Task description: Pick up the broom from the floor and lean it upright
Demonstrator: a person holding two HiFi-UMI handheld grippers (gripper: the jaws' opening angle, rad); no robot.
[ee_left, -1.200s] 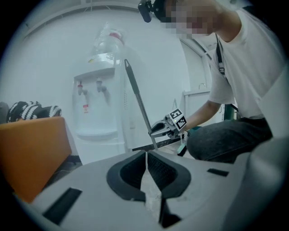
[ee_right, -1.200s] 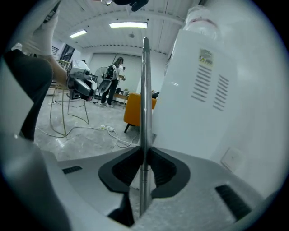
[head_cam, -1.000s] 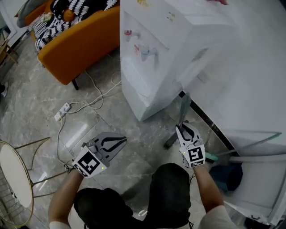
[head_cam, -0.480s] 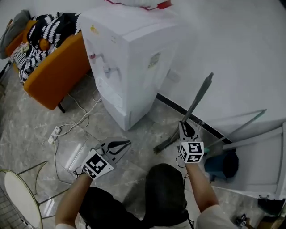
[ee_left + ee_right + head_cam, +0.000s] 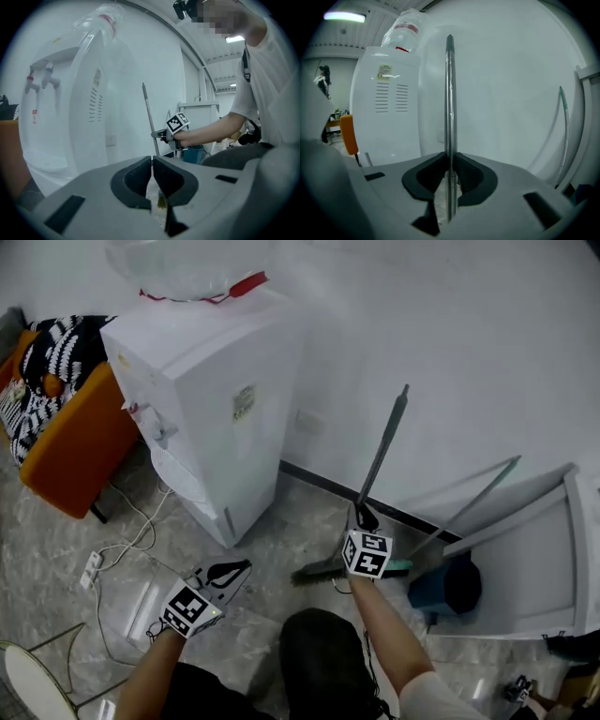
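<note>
One broom (image 5: pixel 385 442) stands near upright by the wall, just beside the dispenser (image 5: pixel 216 409), head on the floor. The right gripper (image 5: pixel 364 517) has its jaws clamped on the handle; the left gripper (image 5: pixel 239 566) has its jaws together, empty. One sticker (image 5: pixel 245 401) on the dispenser, print unreadable; one second pole (image 5: pixel 469 503) leans on the wall.

Cool, even indoor light; glaring ceiling lamp (image 5: pixel 344 17); fisheye warp and dark corners in gripper views.

water dispenser (image 5: pixel 211 418) against wall (image 5: pixel 469 352); sofa (image 5: pixel 56 460) to its L, power strip (image 5: pixel 92 568) on floor (image 5: pixel 272 531) in front. broom (image 5: pixel 381 457) upright just R of dispenser, bin (image 5: pixel 450 589) further R.
</note>
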